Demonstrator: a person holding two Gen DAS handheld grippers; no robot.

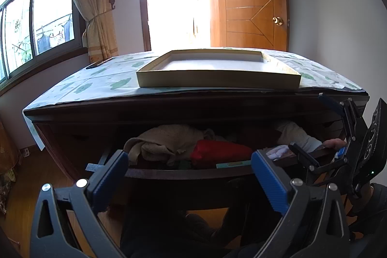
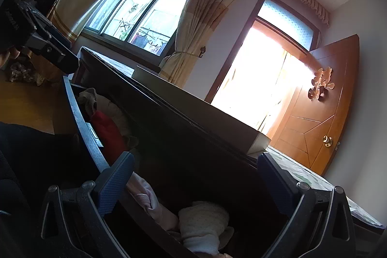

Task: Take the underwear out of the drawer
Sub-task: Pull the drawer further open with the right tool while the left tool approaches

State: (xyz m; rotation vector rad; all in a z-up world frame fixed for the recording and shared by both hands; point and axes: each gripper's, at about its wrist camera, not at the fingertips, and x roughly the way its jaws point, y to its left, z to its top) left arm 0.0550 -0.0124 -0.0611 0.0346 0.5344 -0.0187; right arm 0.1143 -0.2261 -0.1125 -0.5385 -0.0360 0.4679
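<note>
A dark wooden dresser stands w/ its top drawer pulled open, clothes heaped inside. Left gripper hangs in front of the drawer's front edge, jaws spread wide, nothing between them. Right gripper is tilted over the drawer's right end, jaws also wide apart & empty; in the left wrist view it shows at the drawer's right corner, w/ a person's fingers on its handle.

In the drawer, left to right: a beige cloth bunched up, a red garment just beside it, then pale pink & white pieces and a cream dotted piece at the right end, directly below the right gripper. Which of these is the underwear can't be told for sure; the small pale pieces at right look likeliest.

On top of the dresser: a green-patterned cloth cover & a shallow empty box lid. Behind, a window w/ tied curtain & an open wooden door.
</note>
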